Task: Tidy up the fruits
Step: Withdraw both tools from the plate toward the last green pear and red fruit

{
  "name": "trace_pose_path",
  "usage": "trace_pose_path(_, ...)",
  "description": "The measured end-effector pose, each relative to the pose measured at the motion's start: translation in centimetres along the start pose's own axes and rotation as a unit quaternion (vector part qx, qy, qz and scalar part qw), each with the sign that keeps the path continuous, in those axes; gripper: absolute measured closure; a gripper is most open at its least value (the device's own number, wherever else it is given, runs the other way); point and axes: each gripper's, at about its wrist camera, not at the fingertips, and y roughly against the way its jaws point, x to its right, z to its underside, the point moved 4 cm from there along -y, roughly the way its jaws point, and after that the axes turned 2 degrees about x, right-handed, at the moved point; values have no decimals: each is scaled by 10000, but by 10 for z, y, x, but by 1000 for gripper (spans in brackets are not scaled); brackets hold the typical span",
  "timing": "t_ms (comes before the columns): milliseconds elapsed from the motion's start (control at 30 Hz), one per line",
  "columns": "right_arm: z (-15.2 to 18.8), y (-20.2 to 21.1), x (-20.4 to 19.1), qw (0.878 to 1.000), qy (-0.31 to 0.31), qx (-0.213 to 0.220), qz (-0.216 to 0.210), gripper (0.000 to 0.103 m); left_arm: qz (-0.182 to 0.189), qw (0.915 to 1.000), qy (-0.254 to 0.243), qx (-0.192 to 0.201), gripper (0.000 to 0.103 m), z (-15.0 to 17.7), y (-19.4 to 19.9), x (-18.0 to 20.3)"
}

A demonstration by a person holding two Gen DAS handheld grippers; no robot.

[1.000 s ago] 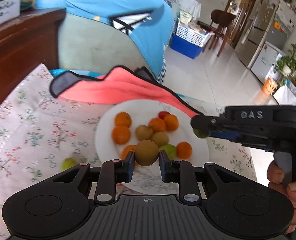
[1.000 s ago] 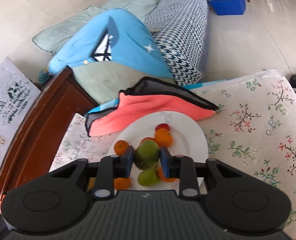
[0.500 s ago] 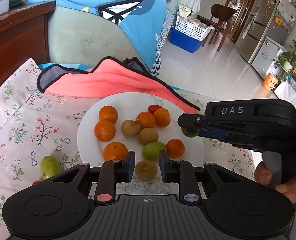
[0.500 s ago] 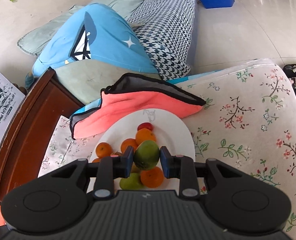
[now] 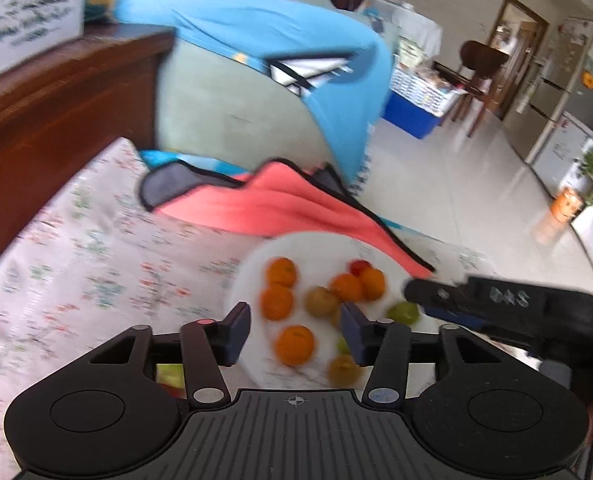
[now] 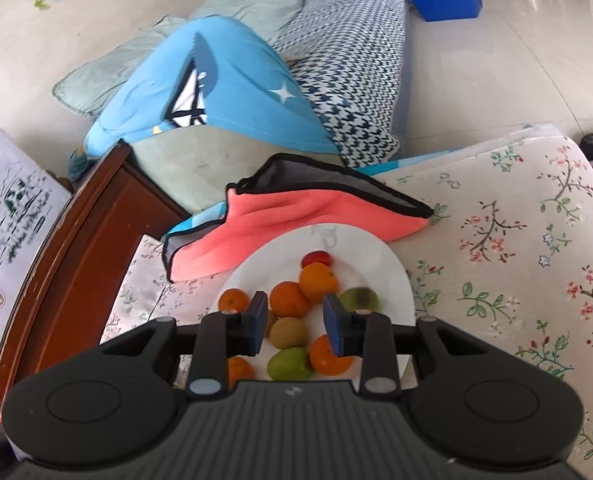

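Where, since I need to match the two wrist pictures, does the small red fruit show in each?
Left wrist: the red fruit sits right of centre, at the far side of the plate, just behind two oranges.
Right wrist: the red fruit sits near the picture's centre, again farthest on the plate.
Shared landmark: the coral cloth overlapping the plate's far rim.

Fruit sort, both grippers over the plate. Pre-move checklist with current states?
1. left gripper empty: ok. Its jaws have just been opening, with nothing between them.
2. right gripper empty: ok. The green mango lies on the plate, beside one finger.
3. Kiwi at rest inside the rim: cannot tell, the view is blurred.
4. All fruit on the plate: not ok. A green fruit sits on the floral cloth.
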Motion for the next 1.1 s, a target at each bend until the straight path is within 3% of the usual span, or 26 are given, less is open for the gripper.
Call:
trace_pose_path(333,14,2,-28,9986,448,-118,-252,70,-413,9985,306,170,41,-21,28,-53)
trace_pose_path(567,32,-6,-59,9933,976,-329,-531,68,-573,9971,495,72,40,-18,25,-78)
trace_pose_path(900,78,-27,-101,9758,1784,-867,-923,68,-821,9953,505,-129,41,-17,11,-108)
trace_pose_path(1100,102,-41,-117,9662,2041,-1114,-1114,68,-667,9957,518,-378,40,-12,-1,-113)
